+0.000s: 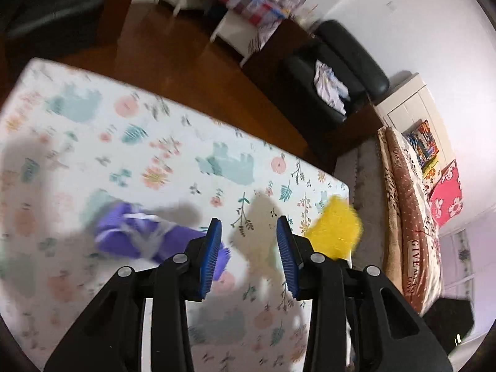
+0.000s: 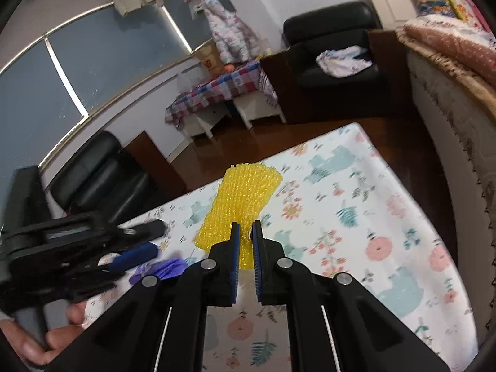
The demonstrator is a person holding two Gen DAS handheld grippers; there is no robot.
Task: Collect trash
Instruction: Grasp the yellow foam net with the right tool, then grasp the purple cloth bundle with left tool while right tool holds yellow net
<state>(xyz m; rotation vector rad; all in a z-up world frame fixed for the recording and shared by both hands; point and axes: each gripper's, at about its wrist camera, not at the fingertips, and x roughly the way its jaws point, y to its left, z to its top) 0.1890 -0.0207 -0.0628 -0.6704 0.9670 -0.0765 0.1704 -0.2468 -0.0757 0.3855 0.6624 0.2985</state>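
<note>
Close up, the right gripper (image 2: 245,241) pinched a yellow bubble-textured sheet (image 2: 241,198) by one narrow end, lifted above the floral surface (image 2: 387,217). The left gripper (image 1: 249,245) was spread and empty, just beside a crumpled purple wrapper (image 1: 136,235). Such a thin hold could probably slip, dropping the sheet.

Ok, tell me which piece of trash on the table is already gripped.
The yellow bubble-wrap sheet, pinched by the right gripper; the crumpled purple wrapper lies free.
</note>
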